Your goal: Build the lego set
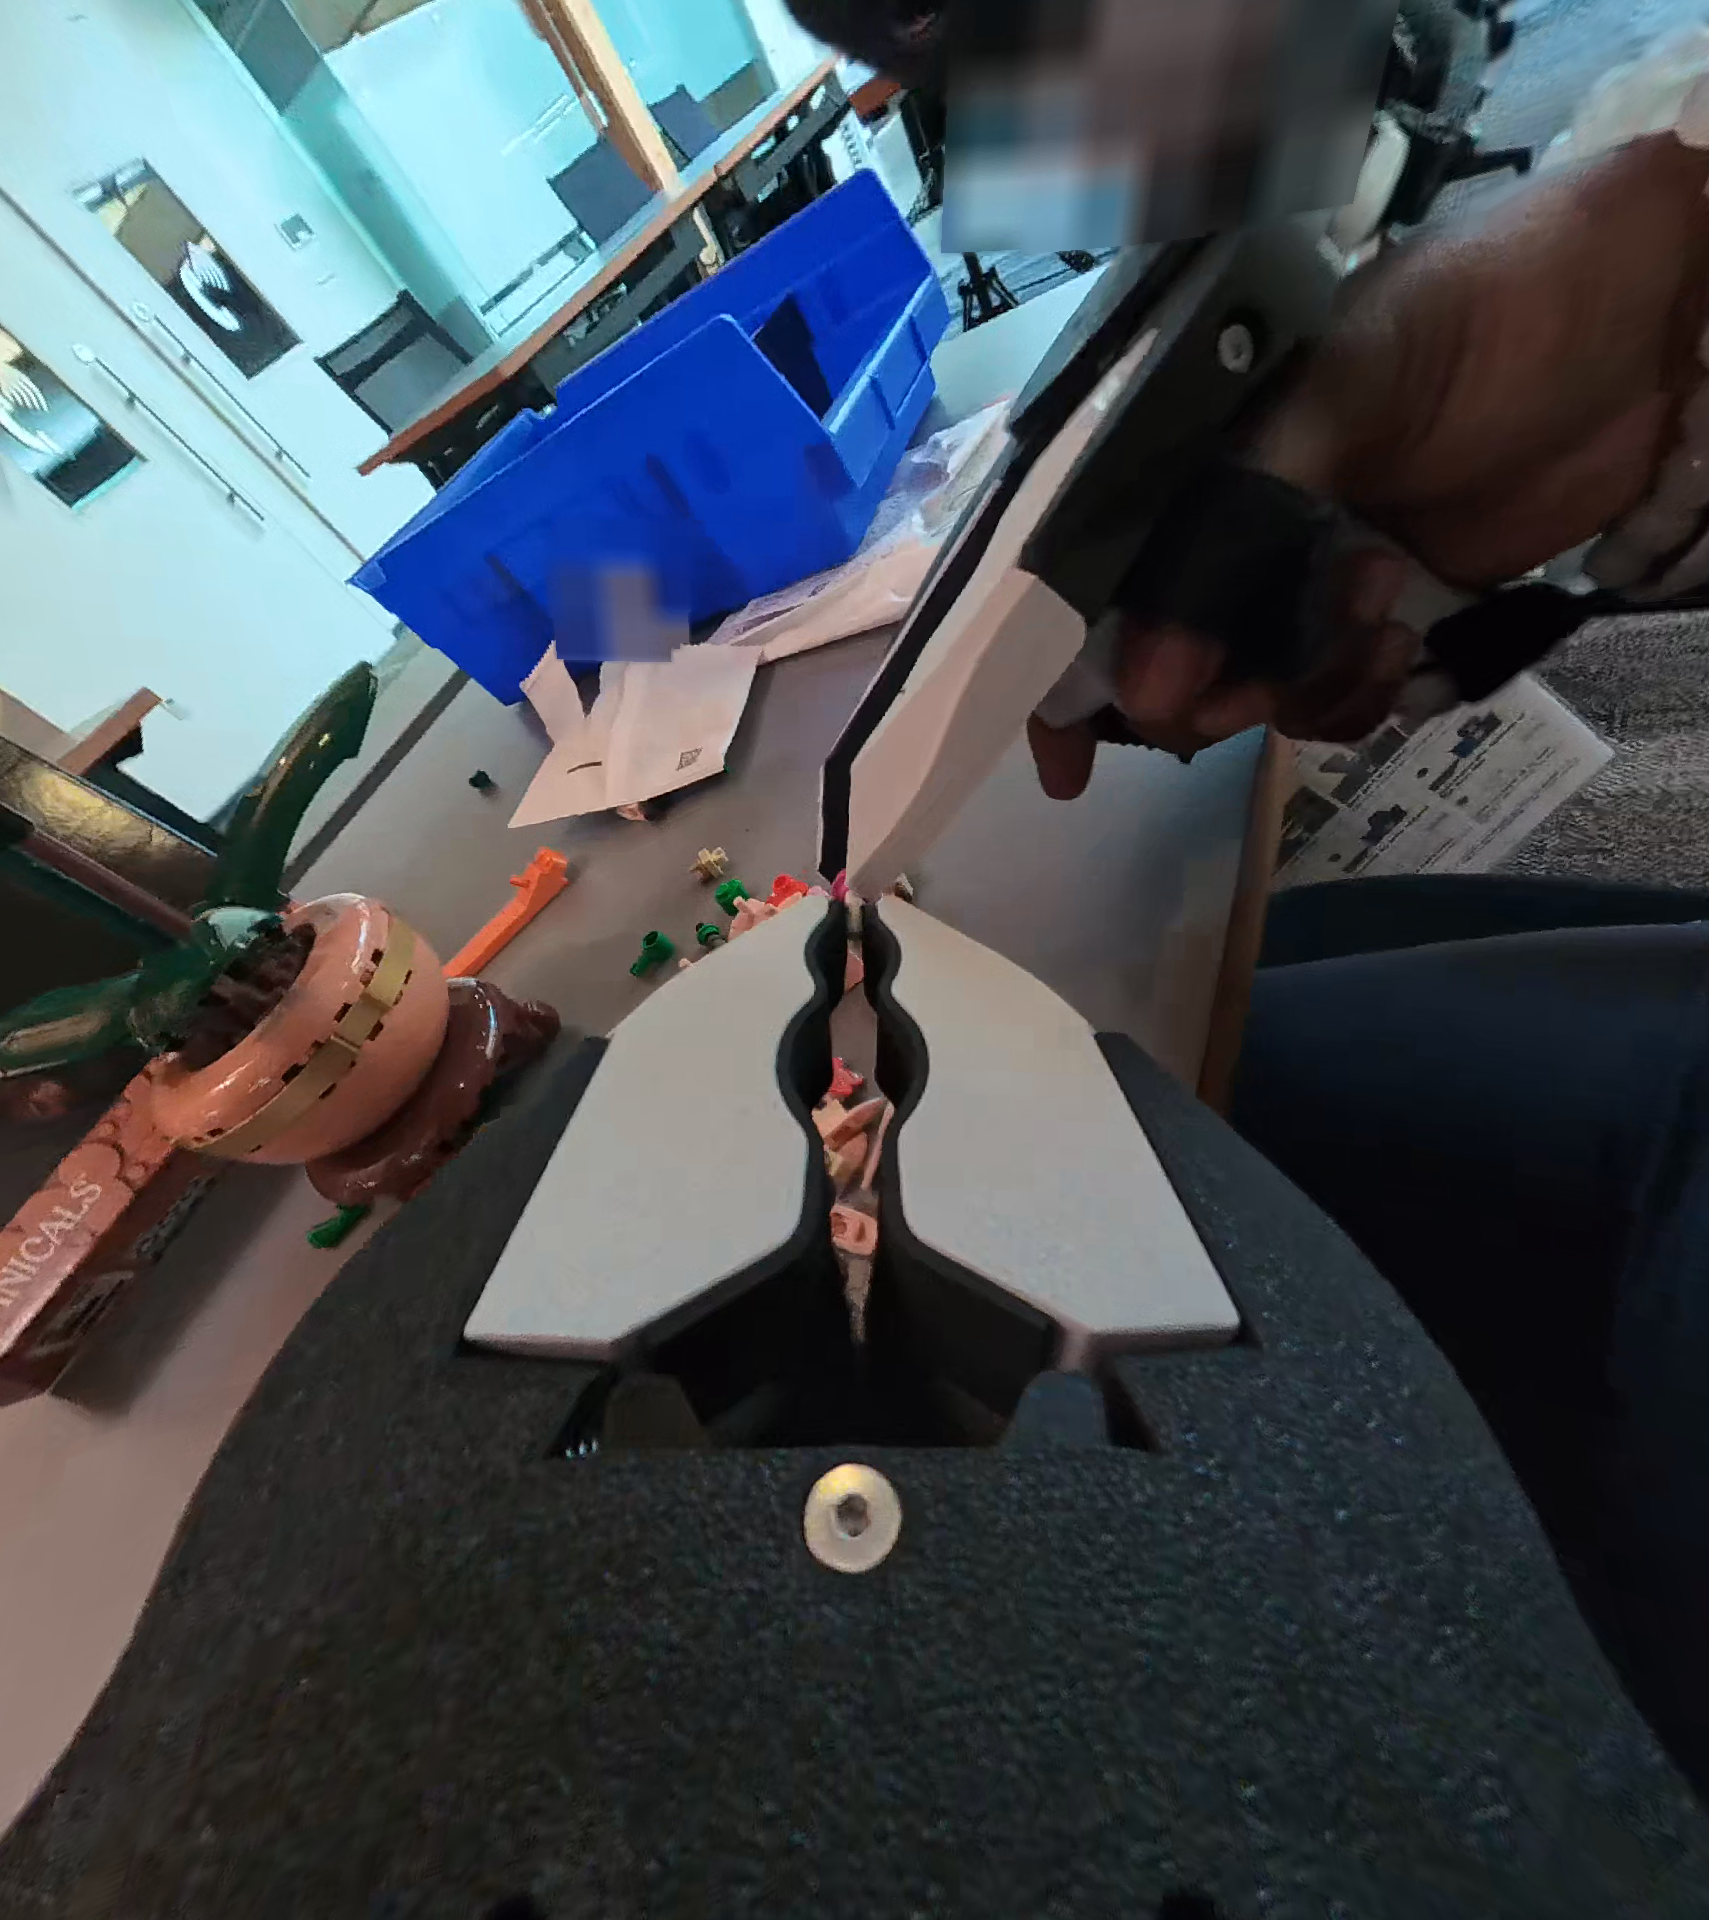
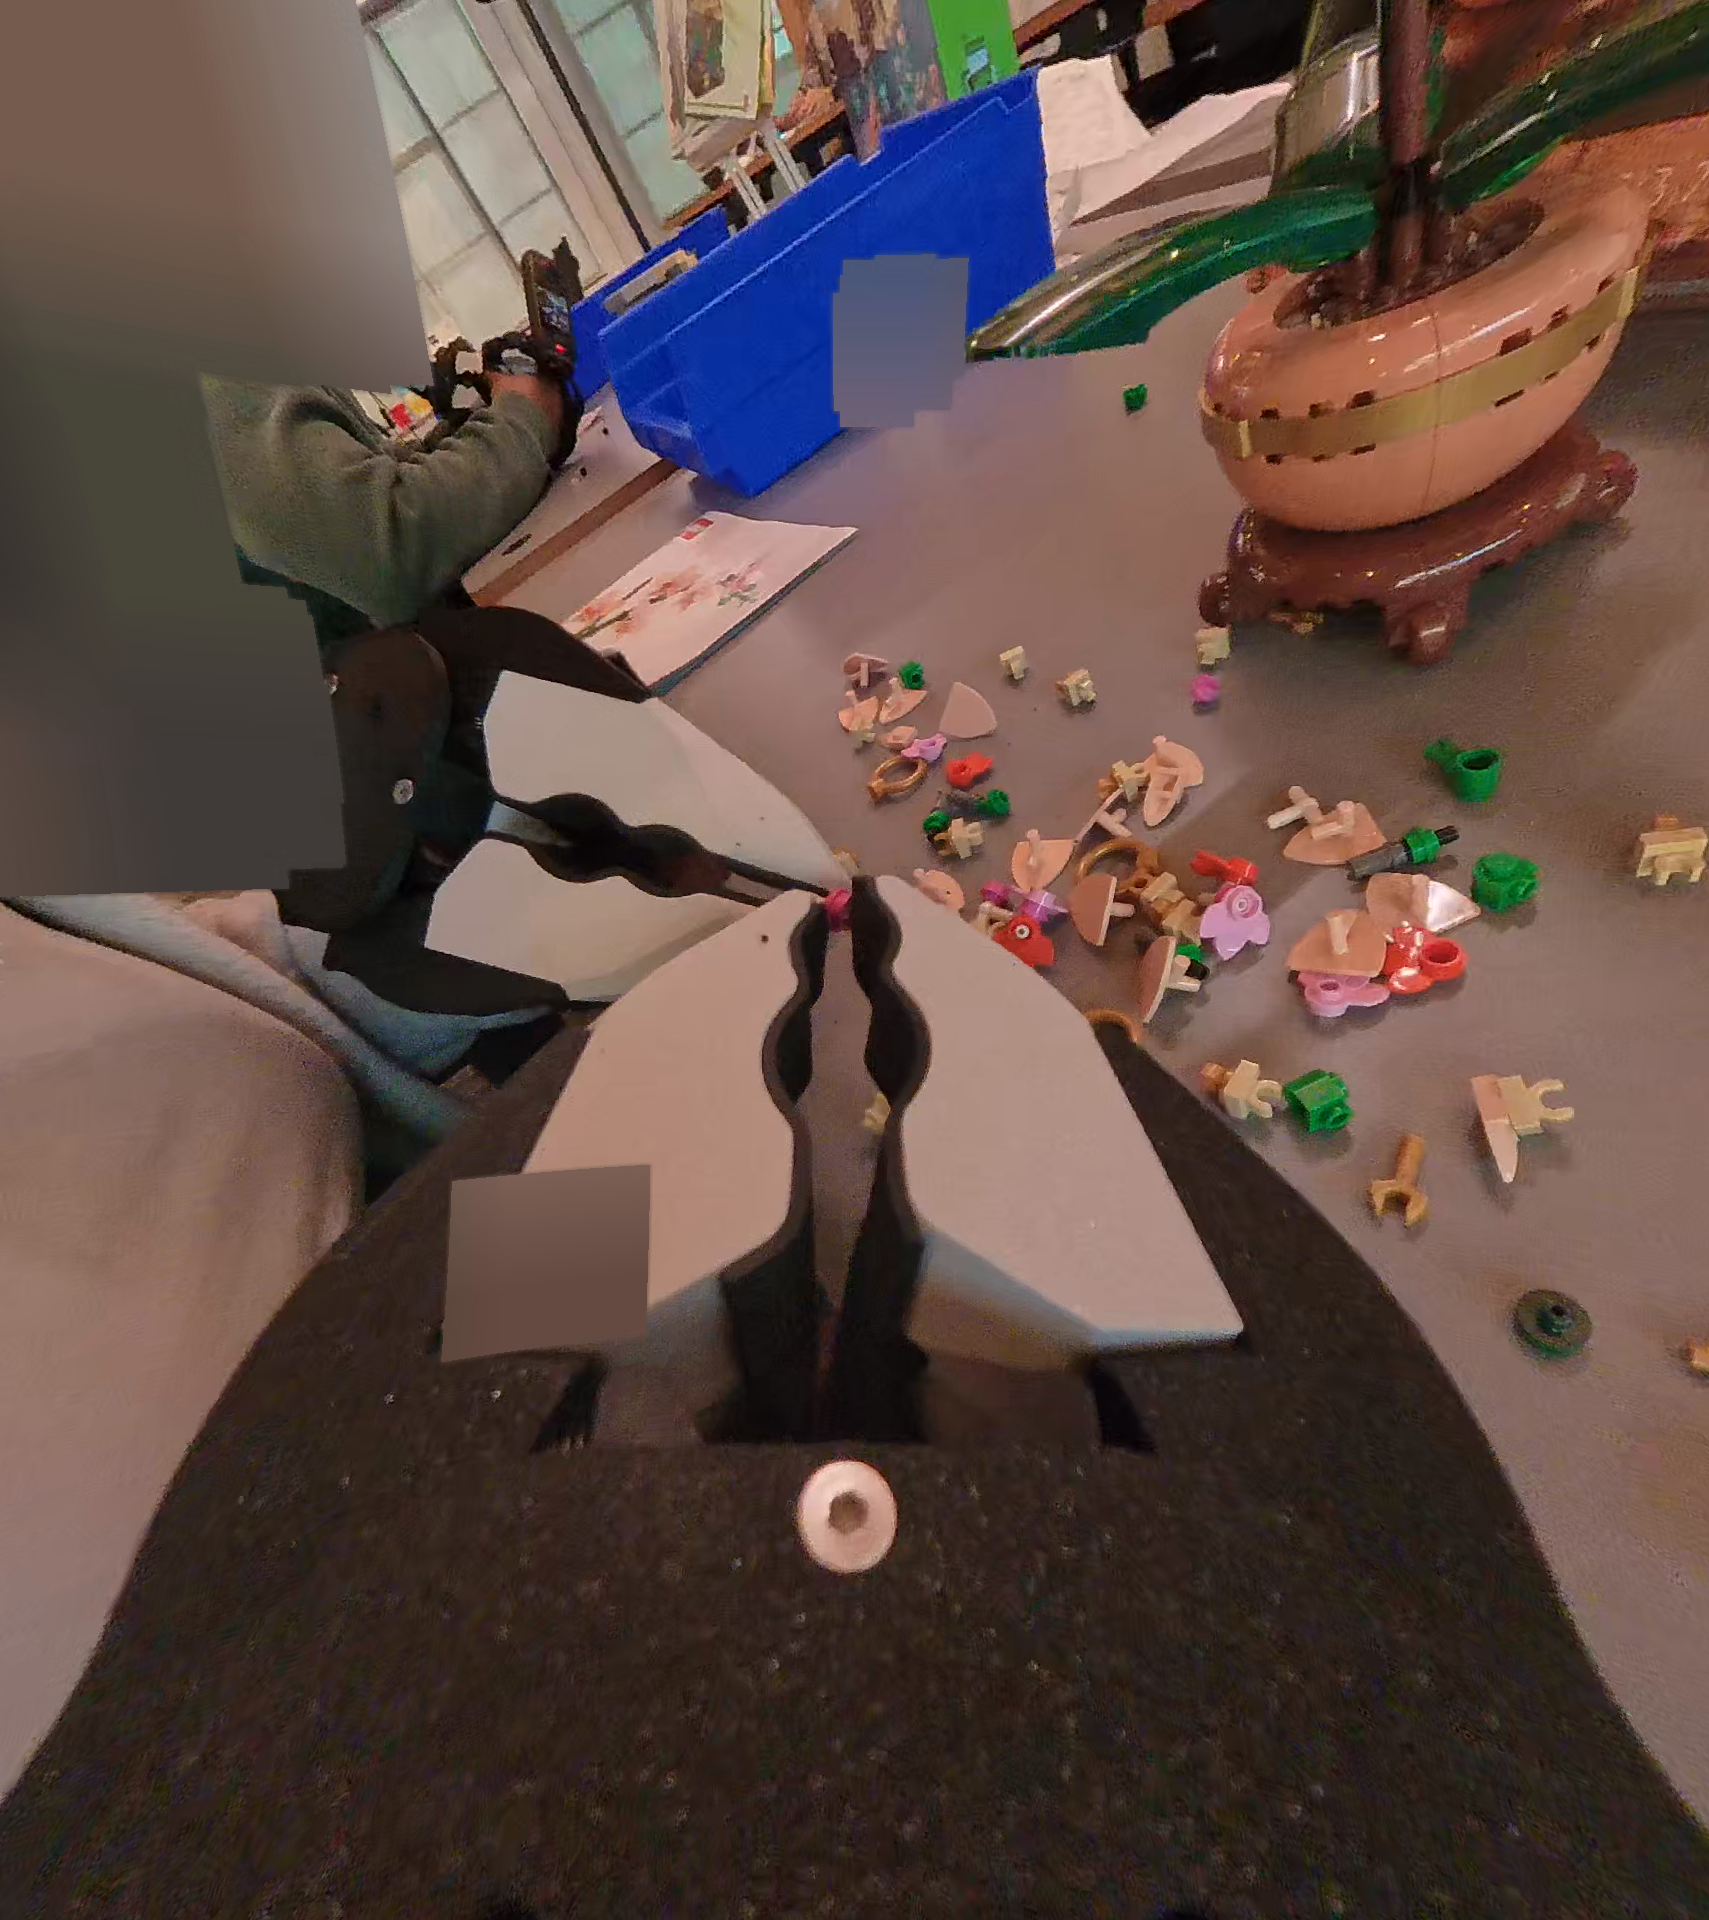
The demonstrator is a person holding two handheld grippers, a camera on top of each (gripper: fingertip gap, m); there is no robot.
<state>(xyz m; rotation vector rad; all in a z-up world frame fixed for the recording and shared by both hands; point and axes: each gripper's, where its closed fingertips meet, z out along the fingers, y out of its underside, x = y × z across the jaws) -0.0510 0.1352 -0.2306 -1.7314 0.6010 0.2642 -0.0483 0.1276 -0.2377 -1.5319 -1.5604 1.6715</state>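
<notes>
My left gripper [image 1: 851,912] and right gripper [image 2: 844,900] meet tip to tip just above the grey table. The right gripper, seen in the left wrist view [image 1: 834,878] coming down from the upper right, is shut on a tiny magenta piece [image 2: 837,905], which also shows in the left wrist view [image 1: 842,886]. The left gripper, seen in the right wrist view [image 2: 822,884] coming from the left, is shut, with a small tan piece [image 2: 845,860] at its tips. Loose petal, stem and stud pieces [image 2: 1141,883] lie to the right. The built flower pot [image 2: 1421,384] with dark green leaves stands behind them.
A blue bin [image 2: 829,312] stands at the back, with an instruction booklet [image 2: 704,592] before it. An orange brick separator [image 1: 517,914], torn paper bags [image 1: 642,738] and the set's box [image 1: 29,1278] lie on the table. A person's green sleeve [image 2: 382,488] is at a farther table. Only a small space, under 4 cm, lies between the two pairs of fingers. The built flower pot [image 2: 1421,384] is about equally far from each gripper, around 15 centimeters.
</notes>
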